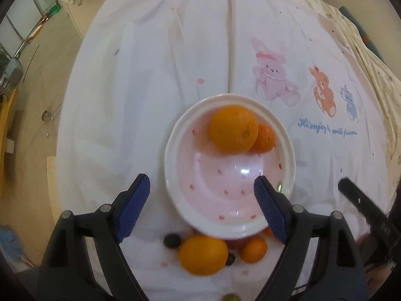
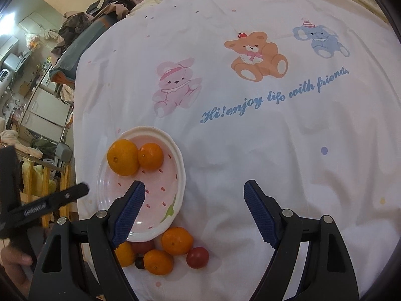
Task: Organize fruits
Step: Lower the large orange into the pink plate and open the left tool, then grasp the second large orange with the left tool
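fruits are split between two places: a large round orange and a smaller, deeper-coloured mandarin sit touching each other at the far side of a white oval ceramic bowl with a pink strawberry-print inside, while the rest lie loose on the white cartoon-printed bed sheet just beside the bowl's near rim. judging by the task, the bowl is the collecting place, so the two inside it look sorted and the loose cluster remains.

in the right wrist view that cluster shows an orange mandarin touching the bowl's near rim, a second orange mandarin nearer the camera, a red round tomato-like fruit beside them, a small dark fruit, a reddish one tucked under the rim, and another orange one half hidden behind the left finger.

the left tongs hang spread wide and empty over the bowl's near half; the loose fruit lies below and closer to the camera than the fingertips. the right tongs are also spread wide, holding nothing, with the bowl's near edge and the cluster toward their left finger, not centred between the fingers.
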